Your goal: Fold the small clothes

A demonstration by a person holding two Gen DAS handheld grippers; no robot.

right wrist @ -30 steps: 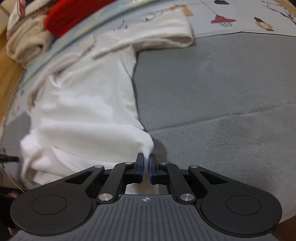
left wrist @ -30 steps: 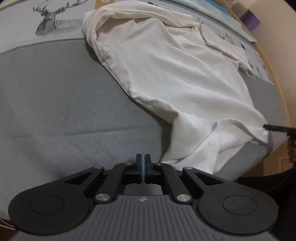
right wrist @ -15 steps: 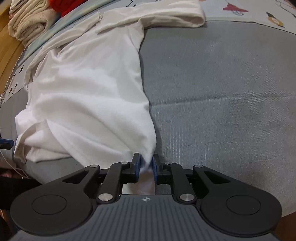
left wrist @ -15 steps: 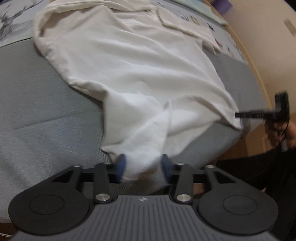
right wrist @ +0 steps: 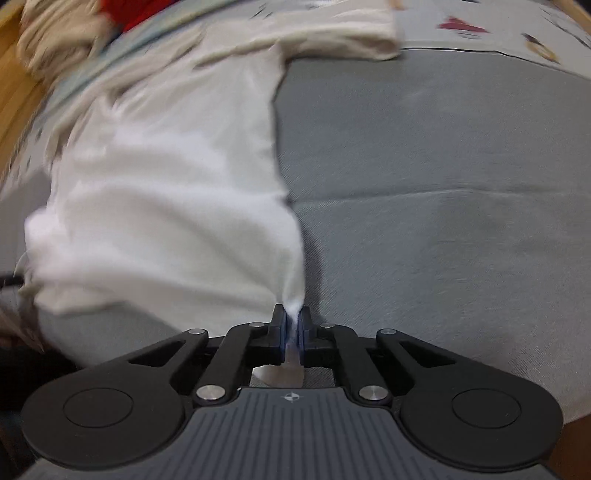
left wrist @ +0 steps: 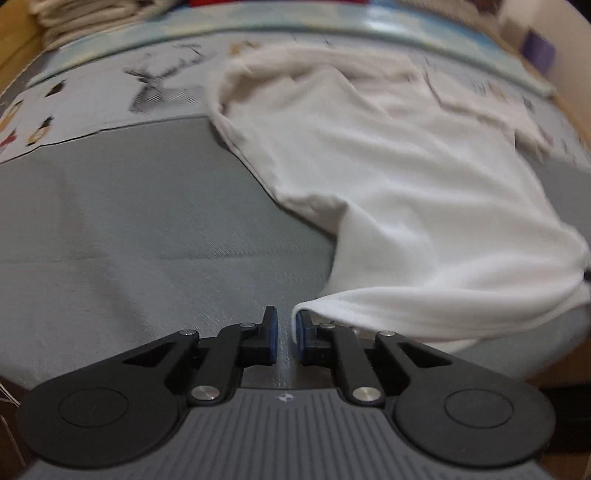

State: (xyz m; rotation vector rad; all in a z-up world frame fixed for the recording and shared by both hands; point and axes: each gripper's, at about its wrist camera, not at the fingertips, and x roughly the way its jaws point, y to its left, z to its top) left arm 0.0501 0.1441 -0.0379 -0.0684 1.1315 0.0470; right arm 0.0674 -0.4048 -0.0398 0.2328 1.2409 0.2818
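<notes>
Right wrist: shirt (right wrist: 166,206) motion-blurred.

1. Left tool (left wrist: 286,334): jaws slightly parted, grey mat (left wrist: 147,229) visible through the gap.
2. White shirt (left wrist: 399,192) spread across the mat's right half; its near hem corner touches the right blue pad (left wrist: 302,332), not pinched.
3. Far edge: deer-print sheet (left wrist: 155,88), folded cream cloths (left wrist: 85,16), blurred.
</notes>
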